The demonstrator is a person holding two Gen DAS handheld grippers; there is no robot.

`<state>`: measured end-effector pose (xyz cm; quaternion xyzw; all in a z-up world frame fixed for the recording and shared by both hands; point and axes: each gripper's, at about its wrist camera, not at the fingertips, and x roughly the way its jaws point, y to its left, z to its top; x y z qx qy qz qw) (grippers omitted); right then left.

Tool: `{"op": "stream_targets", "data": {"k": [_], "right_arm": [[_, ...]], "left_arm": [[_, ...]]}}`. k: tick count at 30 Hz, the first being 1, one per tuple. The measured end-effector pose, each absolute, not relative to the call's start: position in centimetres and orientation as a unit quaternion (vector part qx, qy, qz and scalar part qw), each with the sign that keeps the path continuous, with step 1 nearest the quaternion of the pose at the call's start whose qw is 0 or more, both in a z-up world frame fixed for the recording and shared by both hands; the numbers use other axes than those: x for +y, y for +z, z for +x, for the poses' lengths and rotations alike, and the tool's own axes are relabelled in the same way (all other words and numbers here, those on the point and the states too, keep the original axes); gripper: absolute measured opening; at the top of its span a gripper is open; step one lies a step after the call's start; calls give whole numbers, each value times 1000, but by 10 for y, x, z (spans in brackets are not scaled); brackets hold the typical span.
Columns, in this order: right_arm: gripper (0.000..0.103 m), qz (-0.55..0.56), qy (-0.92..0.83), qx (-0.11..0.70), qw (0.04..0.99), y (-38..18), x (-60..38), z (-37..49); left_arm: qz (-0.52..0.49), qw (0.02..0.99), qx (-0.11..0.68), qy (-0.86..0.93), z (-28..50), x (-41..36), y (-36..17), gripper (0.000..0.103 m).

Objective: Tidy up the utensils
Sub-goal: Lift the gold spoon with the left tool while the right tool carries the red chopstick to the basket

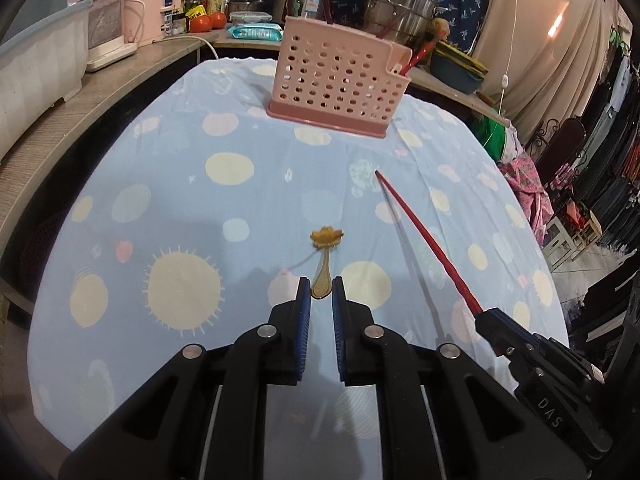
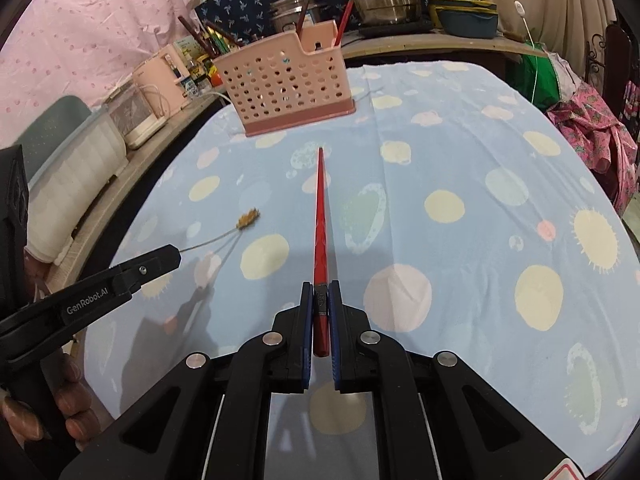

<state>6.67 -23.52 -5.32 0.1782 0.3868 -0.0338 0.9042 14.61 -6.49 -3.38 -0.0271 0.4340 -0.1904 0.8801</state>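
Red plastic chopstick (image 2: pixel 320 240) sits clamped at its thick end in the right tool (image 2: pixel 320 300), tip aimed at the pink perforated utensil basket (image 2: pixel 286 84). The left tool (image 1: pixel 320 292) is clamped on a gold spoon (image 1: pixel 325 264) with a flower-shaped end, above the dotted blue tablecloth (image 1: pixel 180 200). Both pinches look slim; a wobble could pivot either utensil, missing the basket's narrow compartments.

A pale blue tablecloth (image 2: pixel 460 128) carries cream, pink and mint dots and suns. The perforated utensil basket (image 2: pixel 286 88) is salmon pink. The chopstick (image 2: pixel 320 220) is red; the small spoon (image 1: pixel 325 264) amber-gold.
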Motion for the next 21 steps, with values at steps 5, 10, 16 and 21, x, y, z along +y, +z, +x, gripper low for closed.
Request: {"op": "stream_targets", "data": {"k": [5,10,16,21], "right_arm": [[7,190,-35,352,916,-26,-246,65],[7,195,-38,313,929,3,-258,66],[7,201,-41,270,941,33,-272,71],[7,207,-40,244,947,52,-282,79]], "left_arm": [[-33,886,421,-191,150,-60,-20,10],[-36,895,402,-191,155,-57,-3,10],[-37,900,389,-194,163,-56,9,1],[-37,904,379,-195,169,-56,17,1]]}}
